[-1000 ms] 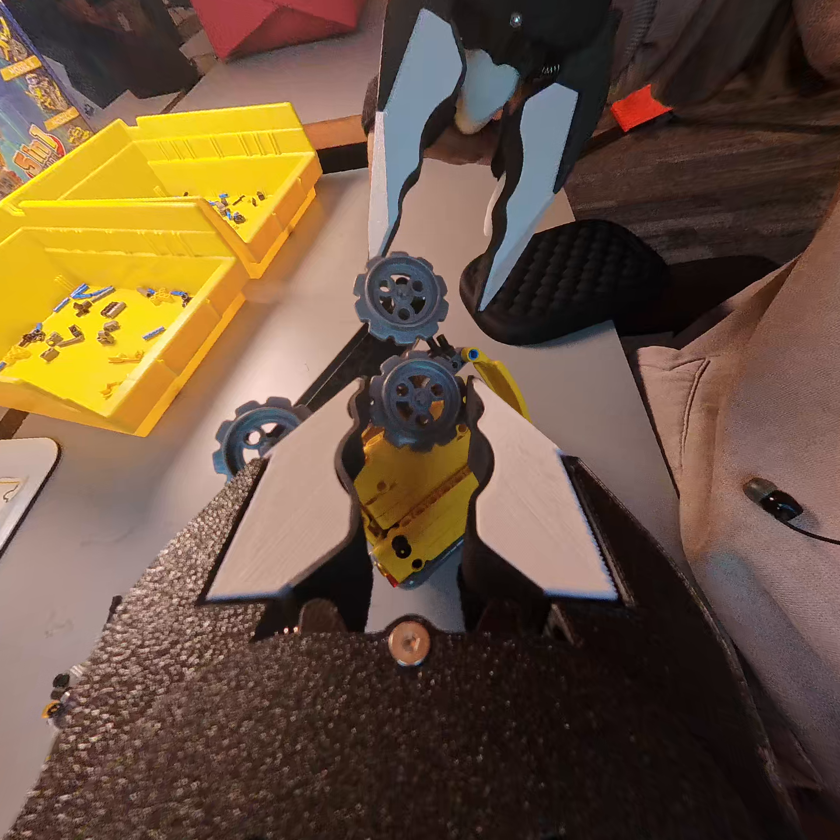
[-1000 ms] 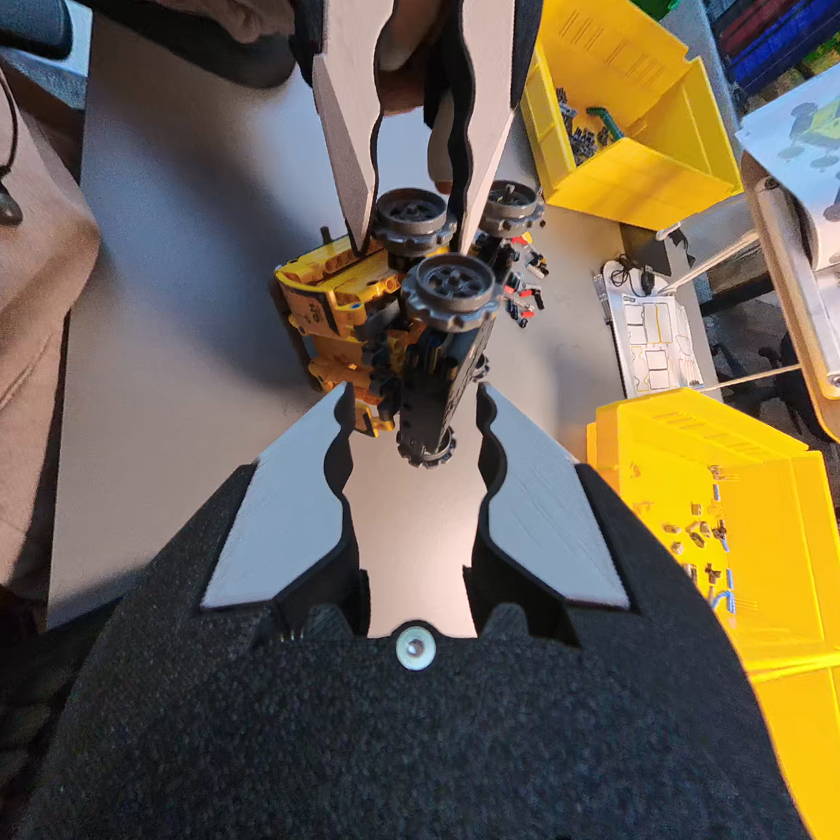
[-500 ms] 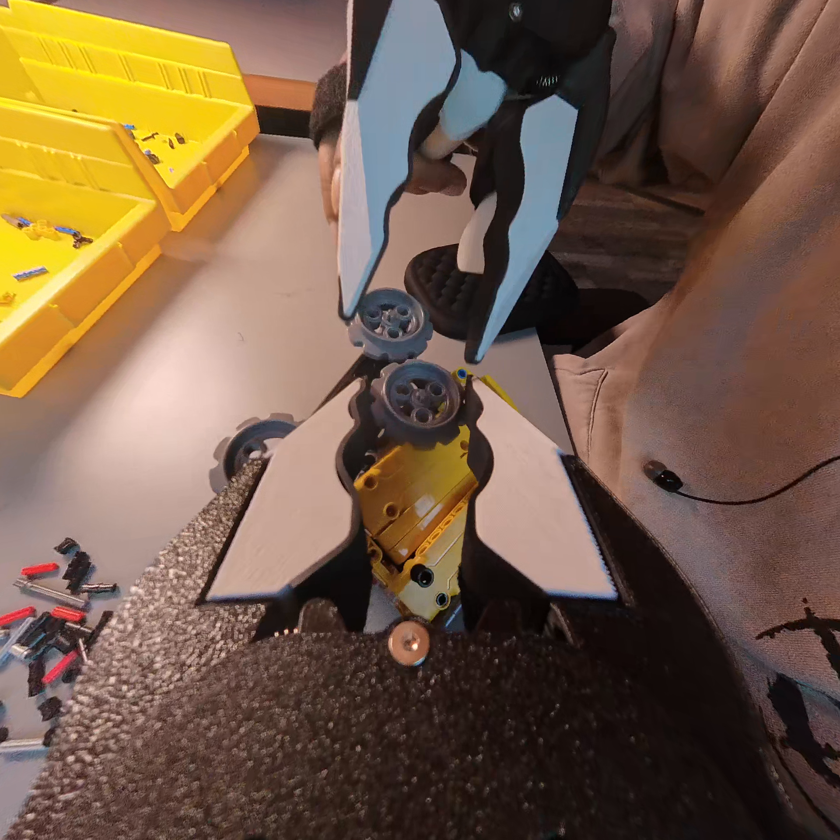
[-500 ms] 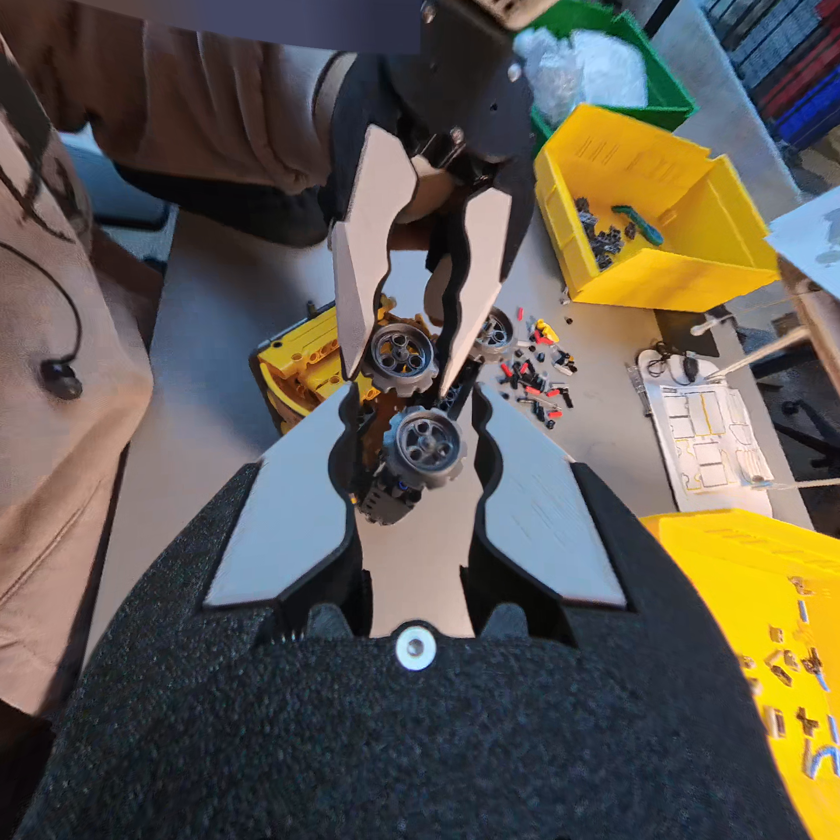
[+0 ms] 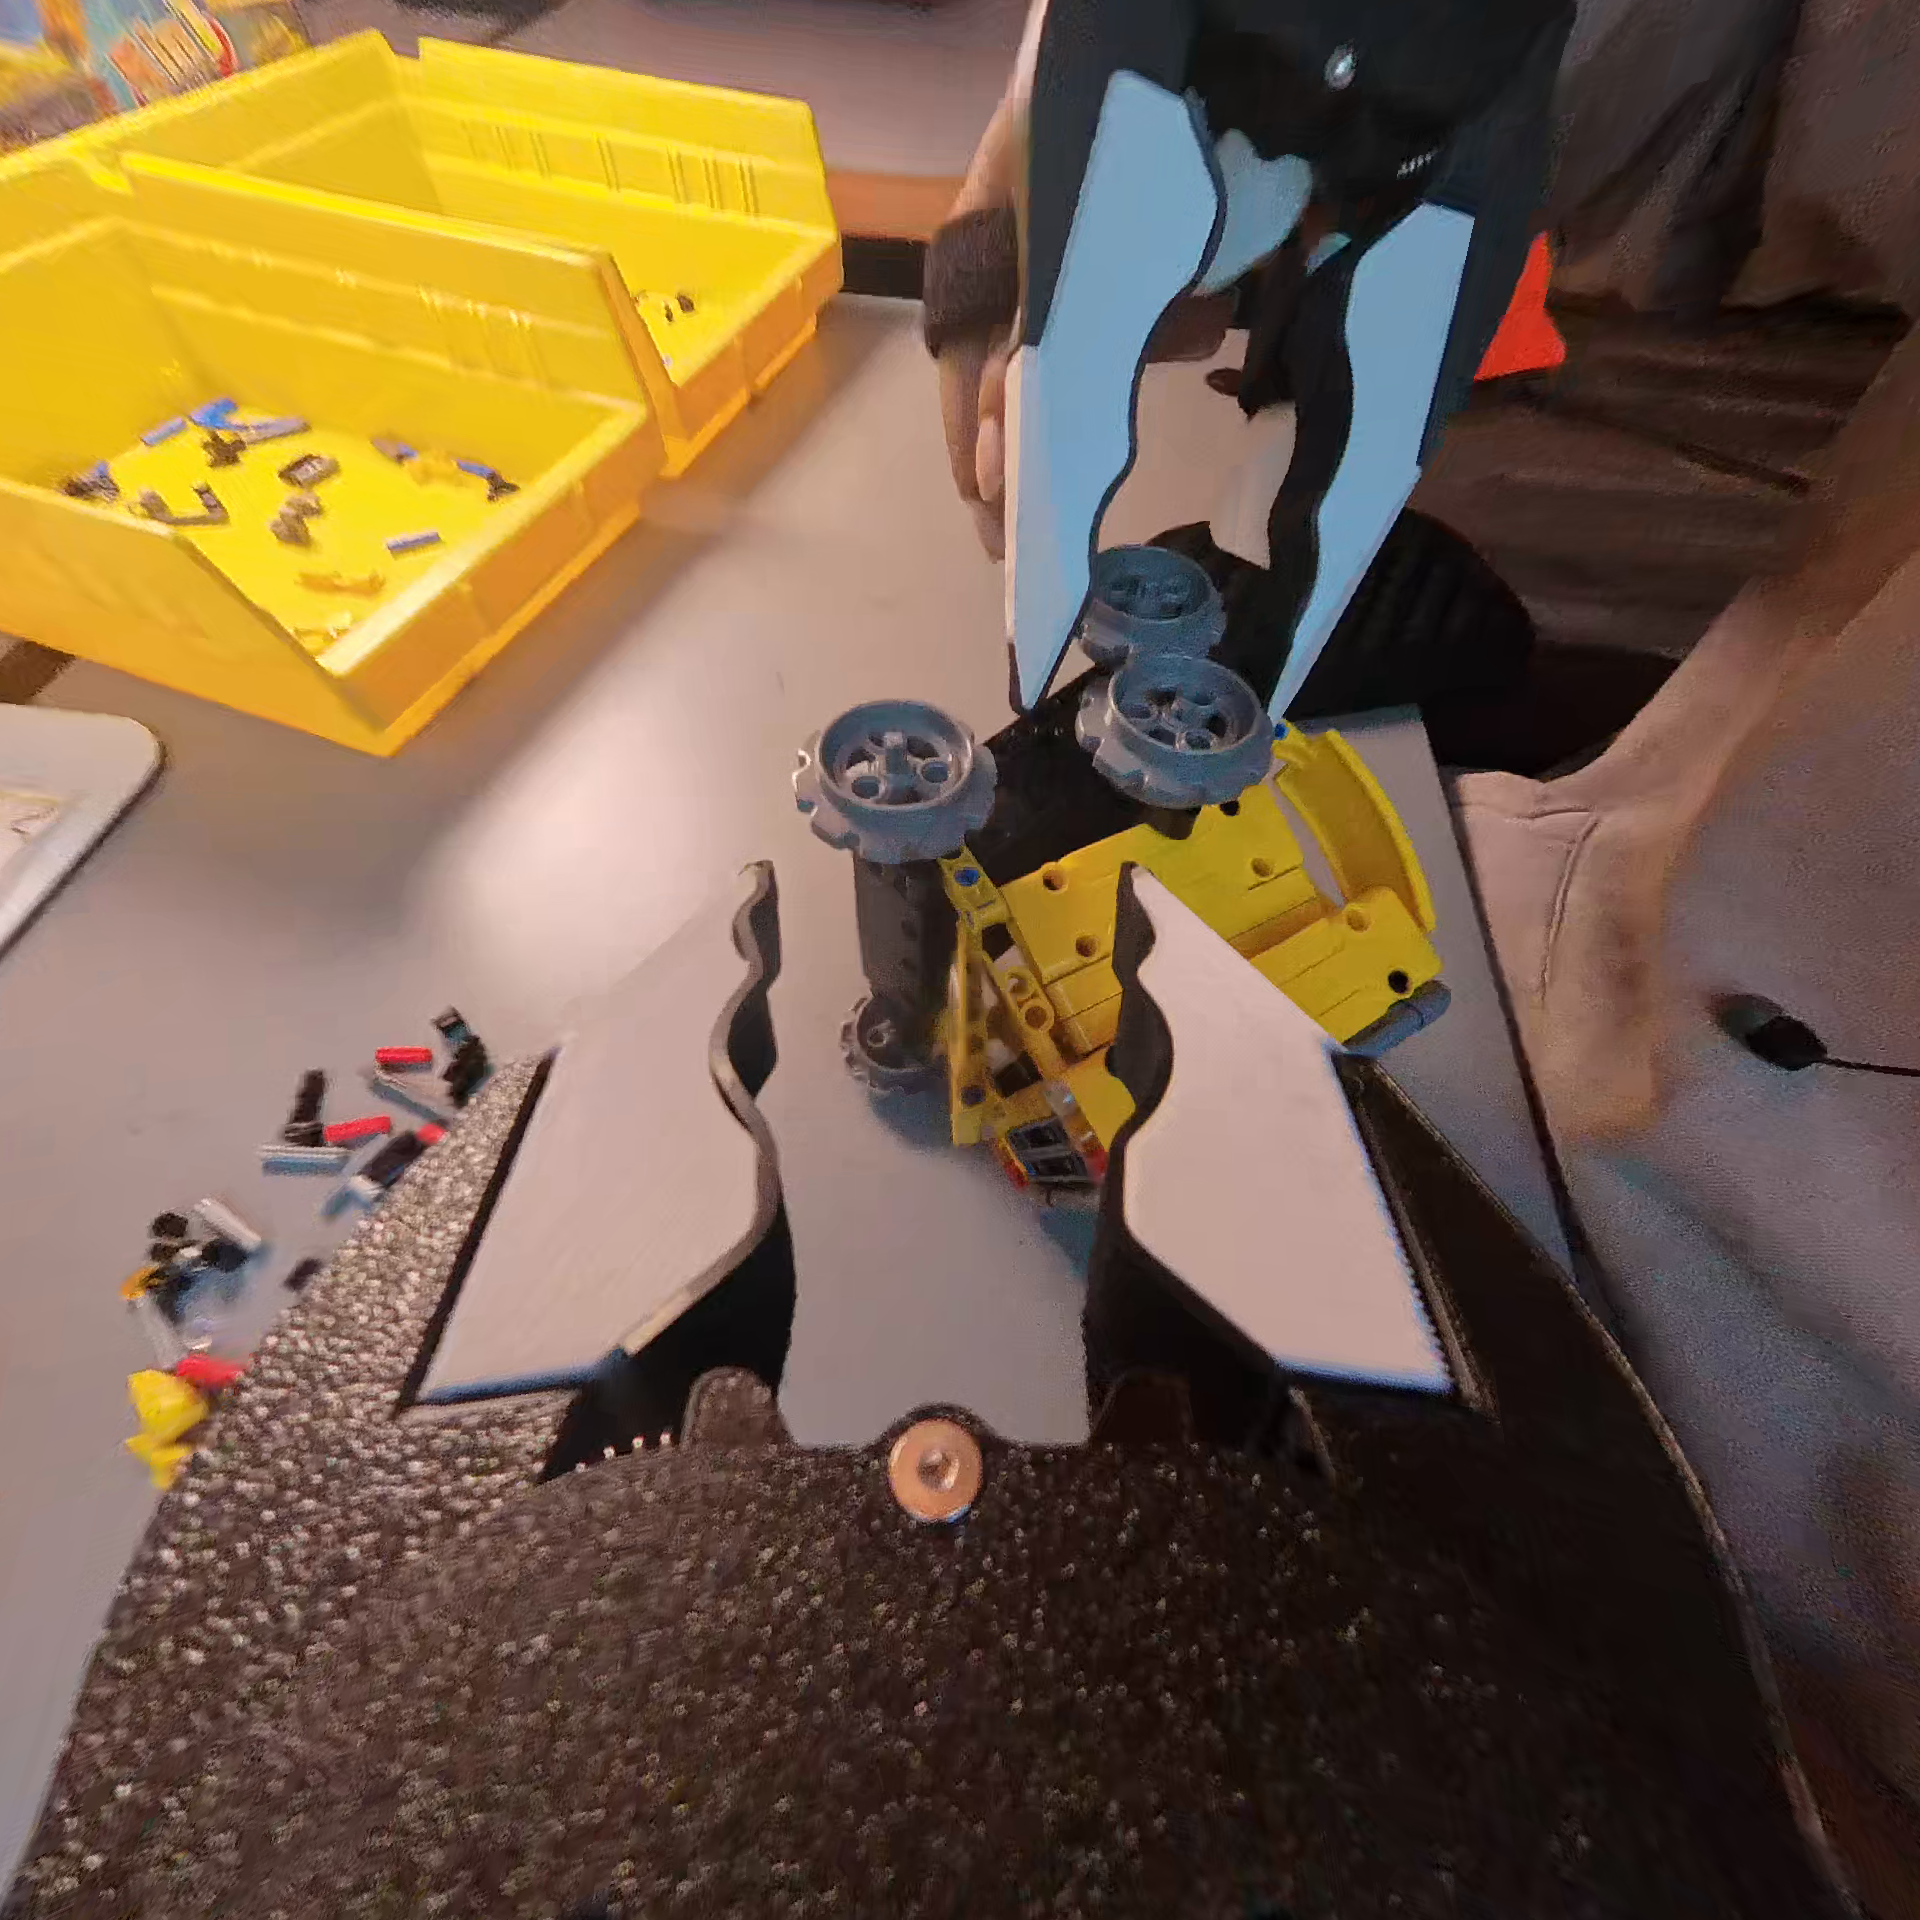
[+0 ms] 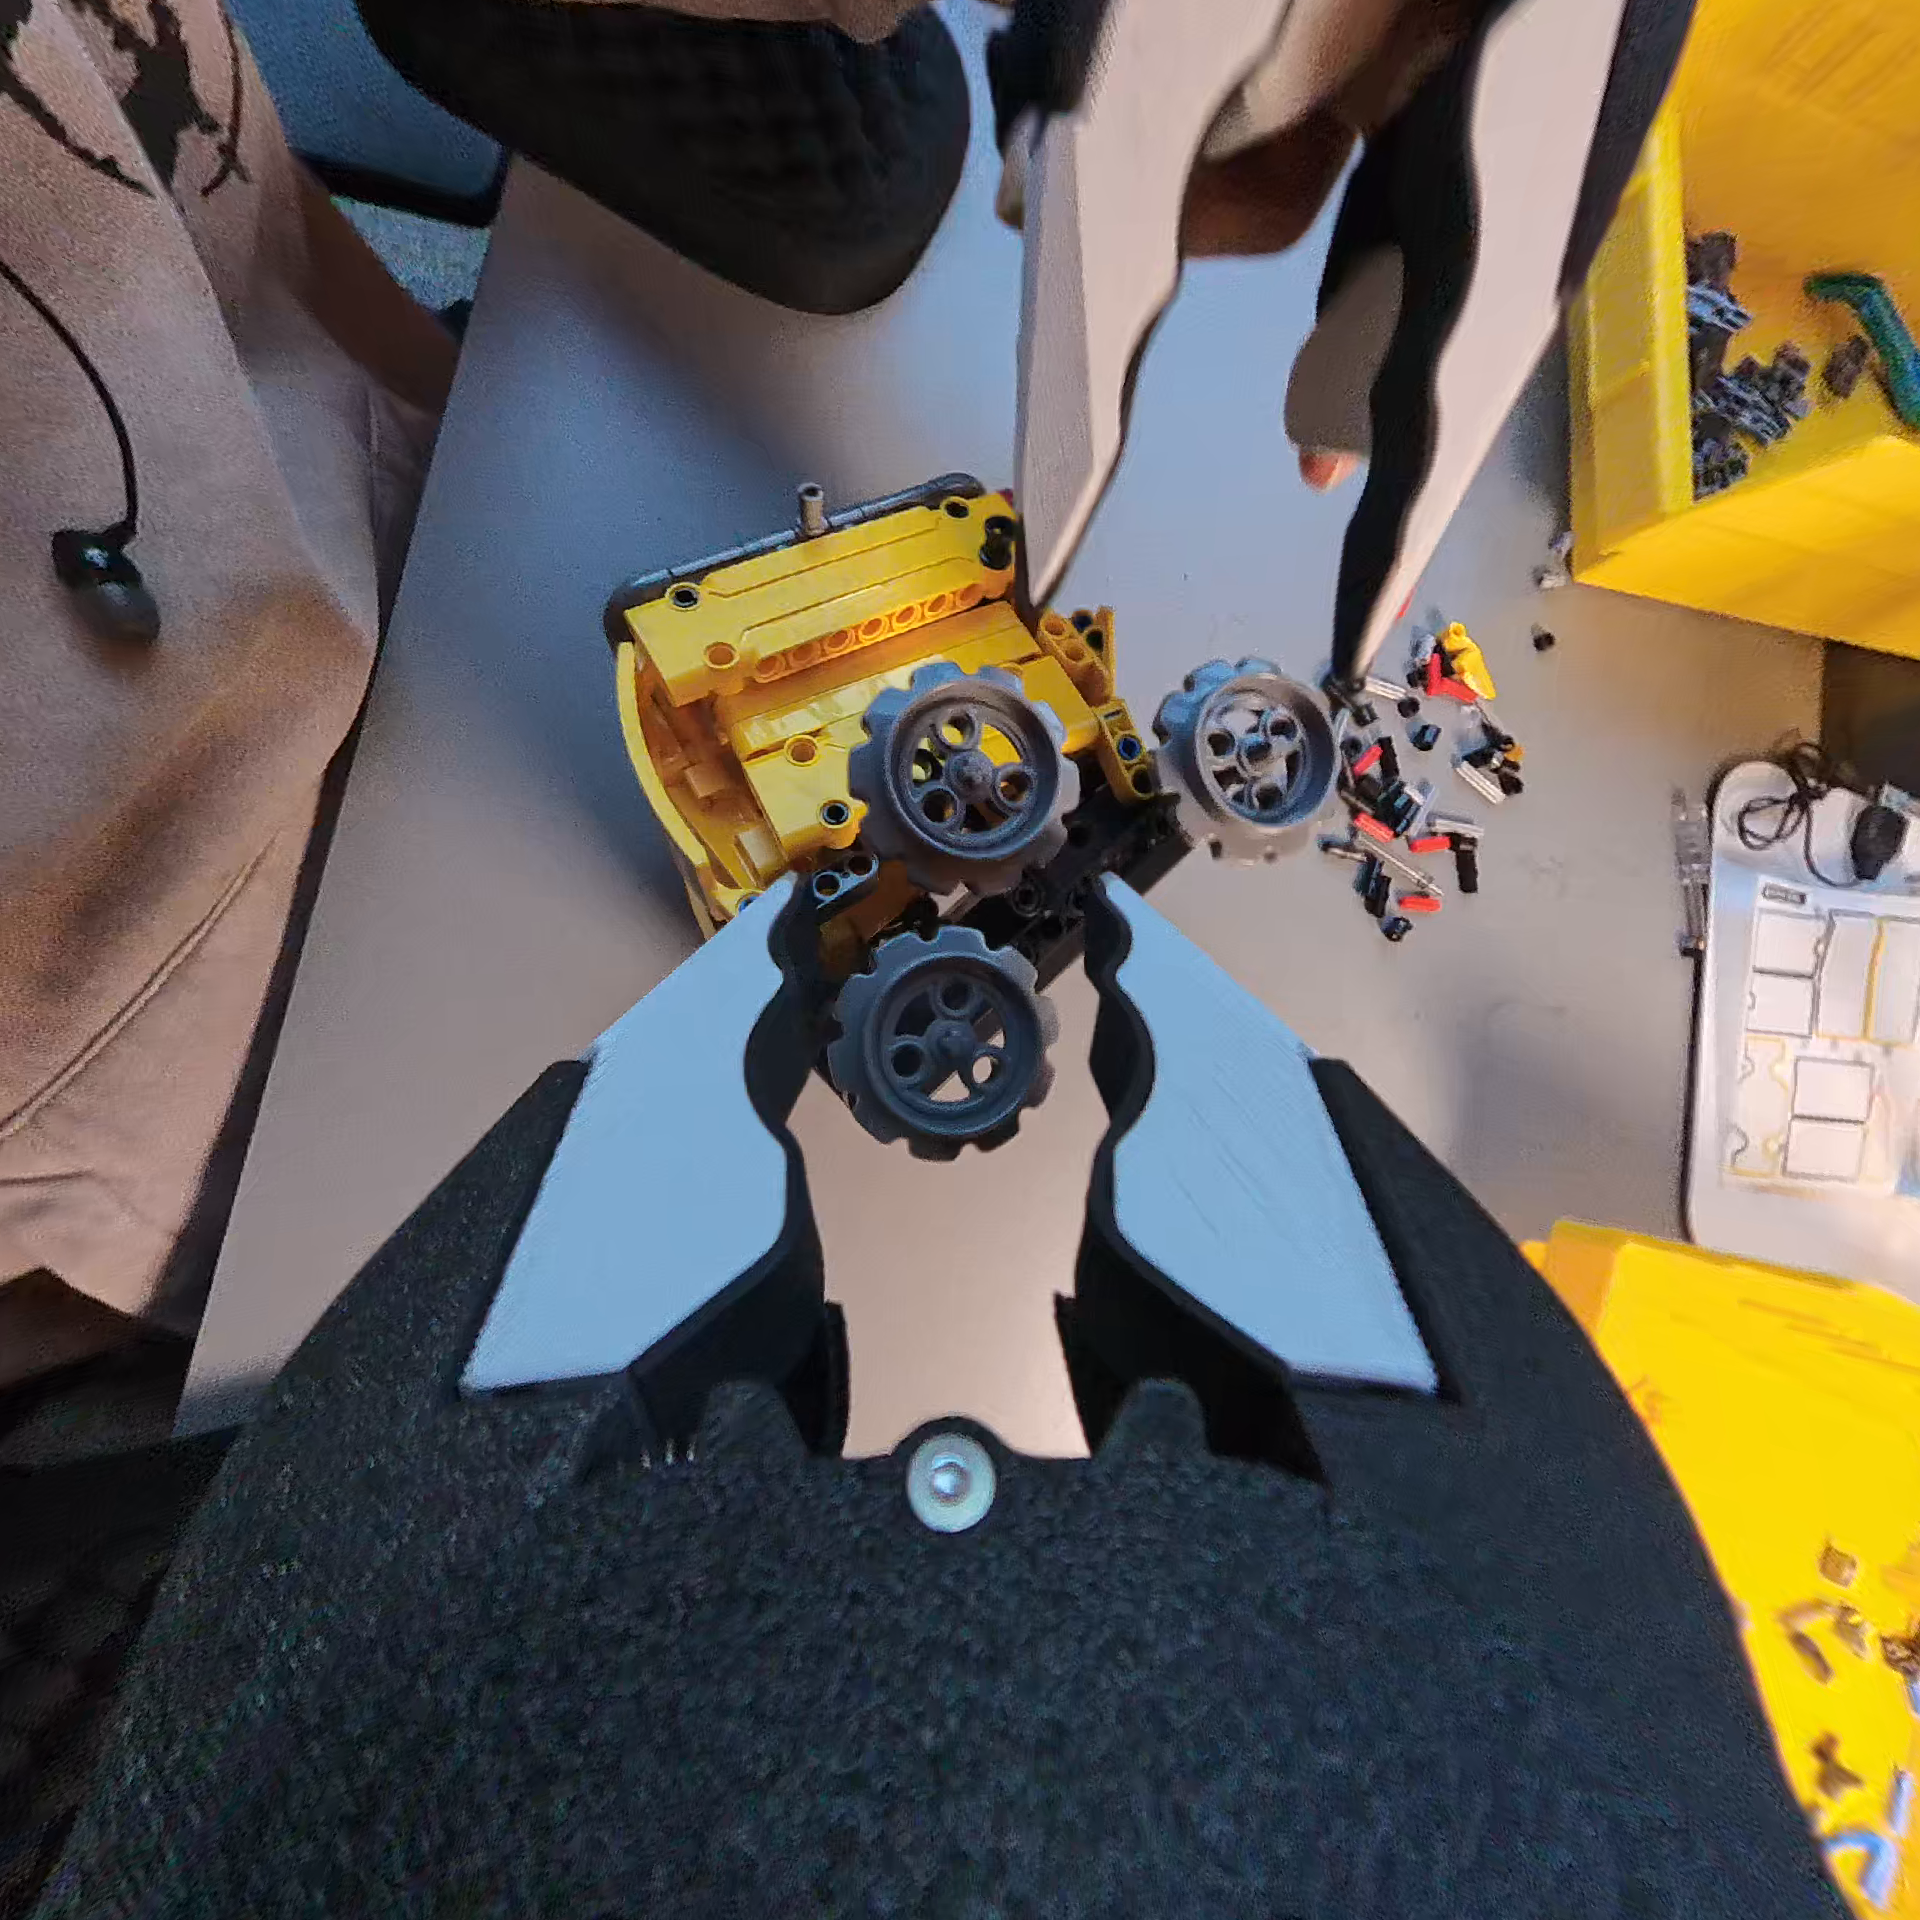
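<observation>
A yellow brick vehicle (image 5: 1247,914) with grey toothed wheels stands tipped on the grey table (image 5: 520,883); it also shows in the right wrist view (image 6: 831,644). My left gripper (image 5: 948,894) is open and empty, with its tips just short of the vehicle's black axle and one wheel (image 5: 894,769). My right gripper (image 6: 945,894) is open, with a grey wheel (image 6: 940,1039) loose between its jaws. In the left wrist view the right gripper (image 5: 1153,701) reaches down from the top over that far wheel (image 5: 1148,597). In the right wrist view the left gripper (image 6: 1195,634) hangs open over another wheel (image 6: 1247,758).
Yellow bins (image 5: 312,468) with small parts stand at the left, and another bin (image 6: 1766,364) at the far right. Loose small parts (image 5: 343,1132) lie beside the vehicle. A white sheet holder (image 6: 1818,1018) lies at the right. A person's tan sleeve (image 5: 1714,935) is along the table edge. The tips of one gripper are about 6 cm away from the tips of the other.
My left gripper has opened, let go of the wheel it clasped and drawn back. The vehicle now stands free on the table. The right gripper keeps the same opening around its wheel.
</observation>
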{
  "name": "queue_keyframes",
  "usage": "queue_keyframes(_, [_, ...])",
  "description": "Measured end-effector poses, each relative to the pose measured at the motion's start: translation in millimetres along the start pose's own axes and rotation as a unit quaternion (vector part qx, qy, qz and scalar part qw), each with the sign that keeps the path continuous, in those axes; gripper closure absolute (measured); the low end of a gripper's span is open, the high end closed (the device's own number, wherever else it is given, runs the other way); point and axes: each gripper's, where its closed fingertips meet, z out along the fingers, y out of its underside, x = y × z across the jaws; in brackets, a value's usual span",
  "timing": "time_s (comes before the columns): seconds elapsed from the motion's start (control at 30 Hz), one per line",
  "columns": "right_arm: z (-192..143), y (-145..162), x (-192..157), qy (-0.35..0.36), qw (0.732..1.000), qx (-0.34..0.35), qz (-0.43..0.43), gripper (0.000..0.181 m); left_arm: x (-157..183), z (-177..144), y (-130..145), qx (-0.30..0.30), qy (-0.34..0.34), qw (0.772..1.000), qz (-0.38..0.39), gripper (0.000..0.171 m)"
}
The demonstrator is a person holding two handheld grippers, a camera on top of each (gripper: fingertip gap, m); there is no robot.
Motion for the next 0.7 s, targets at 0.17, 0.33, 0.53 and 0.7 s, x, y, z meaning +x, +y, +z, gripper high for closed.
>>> queue_keyframes(0.17, [8,-16,-6,-0.092,0.994,-0.043,-0.035,0.132,11,7,-4,-0.039,-0.012,0.998,0.047,0.142])
queue_keyframes(0.33, [10,4,-9,-0.156,0.973,-0.146,-0.087,0.138,40,9,-5,-0.036,-0.014,0.998,0.05,0.145])
queue_keyframes(0.53, [12,-2,-8,-0.147,0.972,-0.147,-0.11,0.139,48,38,3,-0.063,-0.06,0.994,0.067,0.14])
queue_keyframes(0.7, [5,-6,-2,-0.102,0.986,-0.102,-0.084,0.141,43,42,-1,-0.05,-0.067,0.996,0.031,0.139])
